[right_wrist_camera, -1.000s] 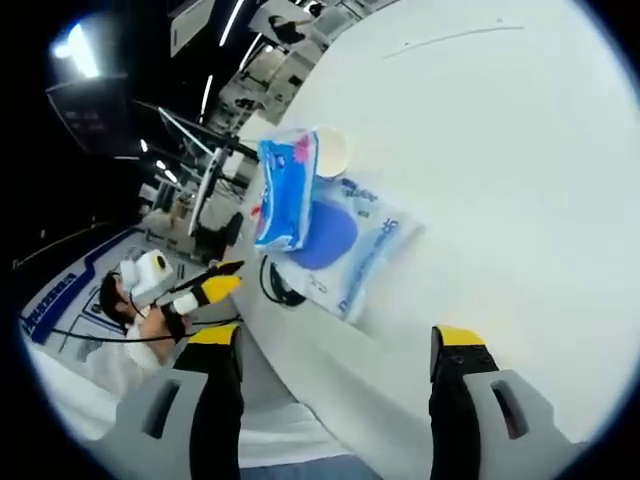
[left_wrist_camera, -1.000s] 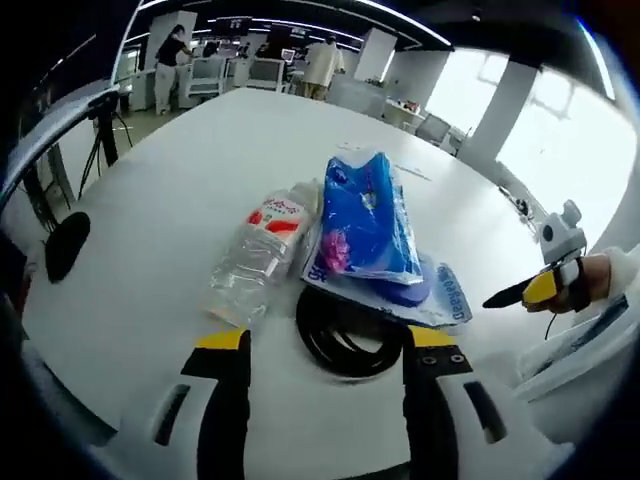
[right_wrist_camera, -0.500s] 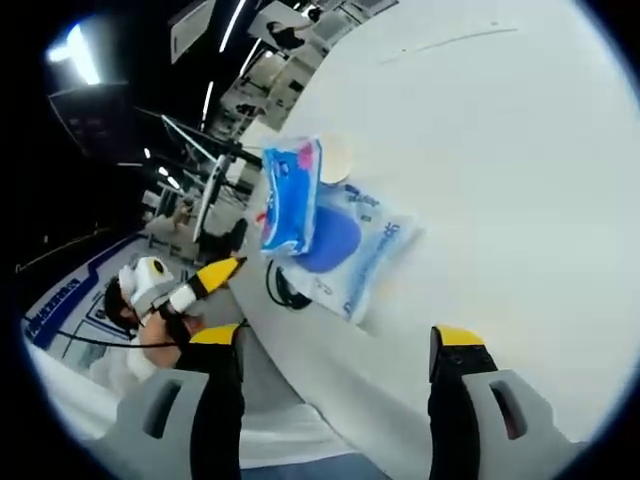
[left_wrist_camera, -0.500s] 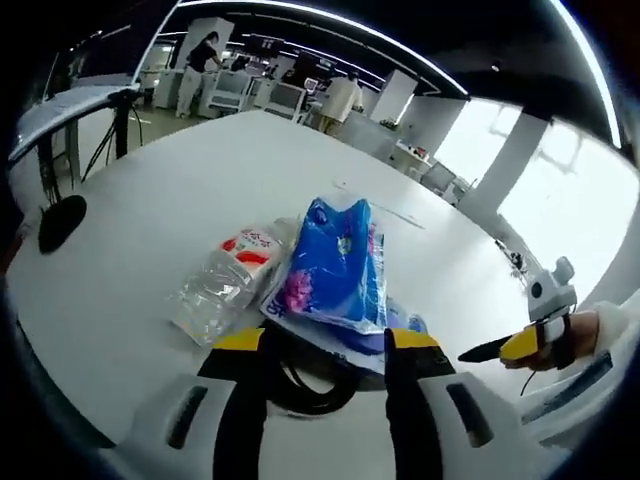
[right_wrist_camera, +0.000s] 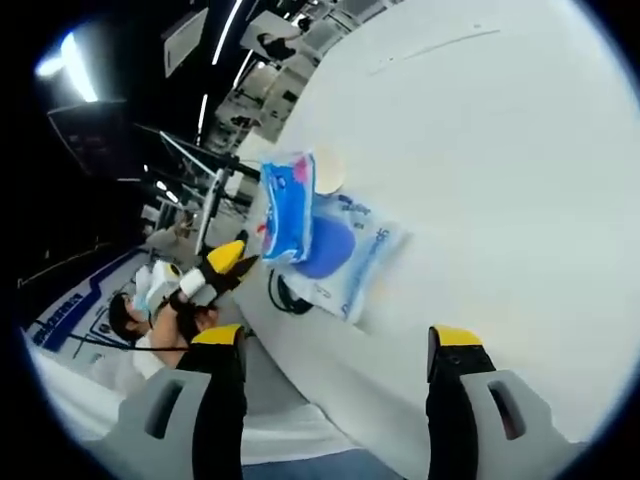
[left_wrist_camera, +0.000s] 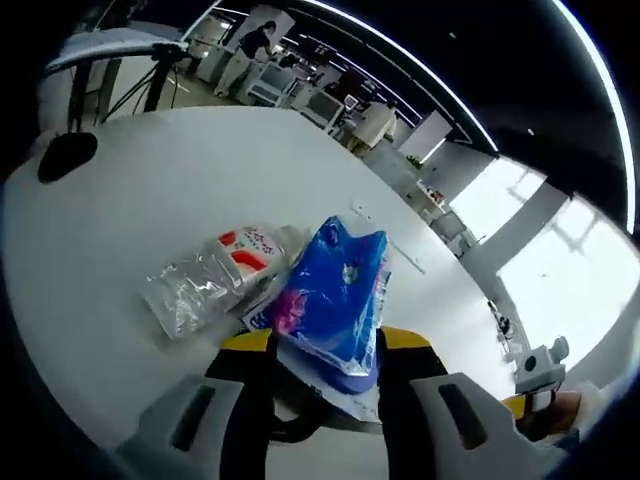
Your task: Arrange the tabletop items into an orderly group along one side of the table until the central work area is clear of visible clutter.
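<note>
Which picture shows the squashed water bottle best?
The left gripper view: the crushed clear bottle lies in full sight on the white table, red label up, beside the blue packet. In the right gripper view that packet hides nearly all of it.

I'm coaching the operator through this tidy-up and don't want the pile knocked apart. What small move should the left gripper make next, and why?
Probably ease the left gripper forward a little and close. Its jaws stand open on either side of the near end of the blue packet, which lies on a flat clear pouch with the black cable coil at the table edge. The crushed bottle lies close beside, so go slowly.
</note>
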A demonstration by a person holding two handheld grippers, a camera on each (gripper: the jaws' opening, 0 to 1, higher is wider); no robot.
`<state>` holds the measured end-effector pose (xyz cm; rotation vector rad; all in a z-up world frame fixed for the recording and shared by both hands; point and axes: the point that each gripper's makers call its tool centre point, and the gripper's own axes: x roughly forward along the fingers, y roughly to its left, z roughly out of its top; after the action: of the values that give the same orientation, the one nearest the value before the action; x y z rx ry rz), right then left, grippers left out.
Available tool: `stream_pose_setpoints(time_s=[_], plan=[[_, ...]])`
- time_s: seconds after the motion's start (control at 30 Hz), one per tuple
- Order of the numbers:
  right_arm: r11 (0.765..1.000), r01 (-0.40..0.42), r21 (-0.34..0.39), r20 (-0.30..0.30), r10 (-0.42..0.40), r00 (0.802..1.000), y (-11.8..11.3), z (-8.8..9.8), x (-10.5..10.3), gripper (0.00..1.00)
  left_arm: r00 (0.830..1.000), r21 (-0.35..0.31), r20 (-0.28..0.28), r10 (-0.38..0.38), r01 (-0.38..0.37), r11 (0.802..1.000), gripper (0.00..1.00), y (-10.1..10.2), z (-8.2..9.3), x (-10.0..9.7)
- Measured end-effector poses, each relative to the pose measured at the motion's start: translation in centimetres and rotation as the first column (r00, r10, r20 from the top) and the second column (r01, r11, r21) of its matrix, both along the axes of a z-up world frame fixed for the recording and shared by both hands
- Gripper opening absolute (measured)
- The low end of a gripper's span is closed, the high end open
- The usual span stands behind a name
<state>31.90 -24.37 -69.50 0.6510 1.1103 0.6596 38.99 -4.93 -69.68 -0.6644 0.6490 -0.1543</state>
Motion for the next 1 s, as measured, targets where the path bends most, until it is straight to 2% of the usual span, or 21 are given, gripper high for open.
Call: stream_pose_setpoints(time_s=[0.1, 0.27, 0.4, 0.53, 0.67, 1.0], plan=[[0.999, 0.04, 0.021, 0.002, -0.04, 0.999, -0.3, 0.3, 0.4, 0.73, 1.0, -0.001, -0.014, 0.016, -0.016, 1.0, 0.35, -0.1, -0.2, 0.2], [0.998, 0.063, 0.028, 0.025, -0.063, 0.998, -0.8, 0.6, 1.3, 0.73, 0.998, -0.006, -0.051, 0.033, -0.034, 0.999, 0.34, -0.3, -1.2, 0.2], [0.997, 0.075, 0.033, 0.022, -0.076, 0.997, -1.1, 0.3, 1.4, 0.72, 0.998, -0.012, -0.062, 0.018, -0.018, 1.0, 0.32, -0.8, -1.7, 0.0], [0.996, 0.084, 0.033, 0.018, -0.084, 0.996, -1.5, -0.1, 1.4, 0.72, 0.996, -0.021, -0.069, 0.049, -0.051, 0.998, 0.26, -0.4, -1.7, 0.1], [0.994, 0.103, 0.038, 0.019, -0.103, 0.994, -2.0, 0.0, 1.7, 0.72, 0.993, -0.035, -0.088, 0.076, -0.079, 0.996, 0.25, -0.3, -1.8, 0.2], [0.992, 0.12, 0.036, 0.033, -0.122, 0.992, -2.5, -0.1, 2.0, 0.71, 0.987, 0.023, -0.122, 0.1, -0.098, 0.995, 0.05, 0.3, -2.3, 0.1]])
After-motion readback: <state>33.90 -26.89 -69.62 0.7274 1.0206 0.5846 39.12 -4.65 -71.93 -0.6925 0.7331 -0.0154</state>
